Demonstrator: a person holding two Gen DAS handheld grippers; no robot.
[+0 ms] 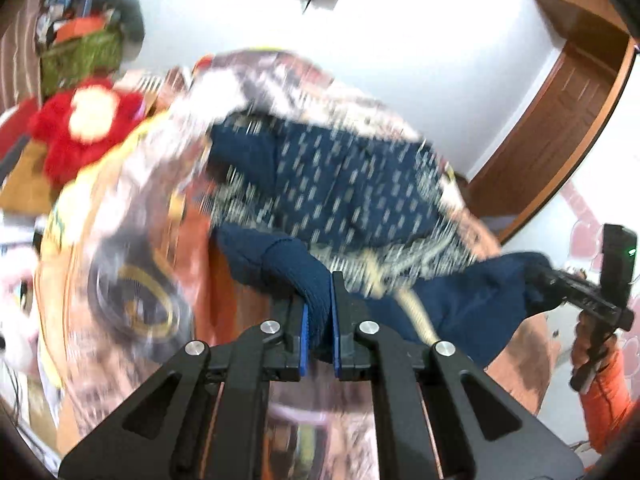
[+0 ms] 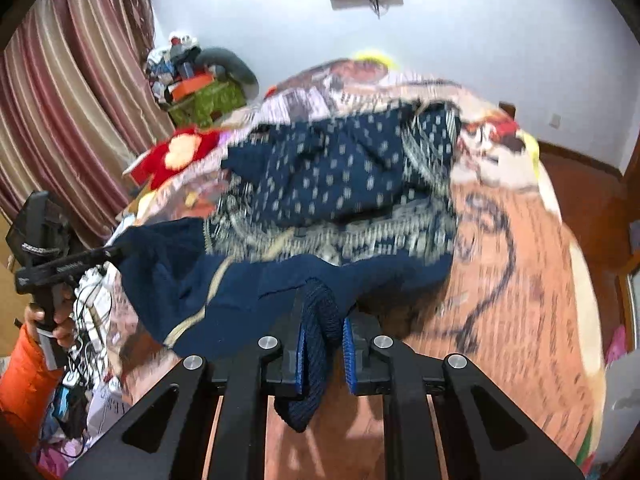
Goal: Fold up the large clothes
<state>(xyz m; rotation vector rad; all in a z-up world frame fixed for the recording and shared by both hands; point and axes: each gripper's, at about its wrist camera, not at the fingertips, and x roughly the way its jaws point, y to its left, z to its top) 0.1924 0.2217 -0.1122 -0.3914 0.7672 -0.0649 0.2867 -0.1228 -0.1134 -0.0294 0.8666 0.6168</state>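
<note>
- Far left there's a red plush (image 1: 86, 128) sitting on the bed, well apart from the action. Ignore it.
- Left gripper (image 1: 320, 316): jaws pinched narrow on a thick ribbed bit of the navy garment (image 1: 340, 184), probably a cuff or hem. Cloth fills the gap between the blue pads (image 1: 304, 340), so that grip looks solid.
- The garment itself is a big navy thing with a pale dotted pattern. Most of it lies bunched on the bedspread (image 2: 520, 272), with the near edge lifted and stretched between the two grippers.
- Right gripper (image 2: 322, 336): also closed down on a ribbed navy edge, with a loop of it drooping below the jaws. Bit sloppier than the left, I'd say.
- Both views are smeared, so can't tell exactly which part of the garment each side has.
- My read on the step: early on, both corners grabbed, cloth being lifted to shake it out or spread it flat. No fold made yet.
- Next move probably needs both grippers pulled apart to tension that edge, then carried together over the bed so the bunched body lays out flat before any folding. Watch that right-hand loop slipping.
</note>
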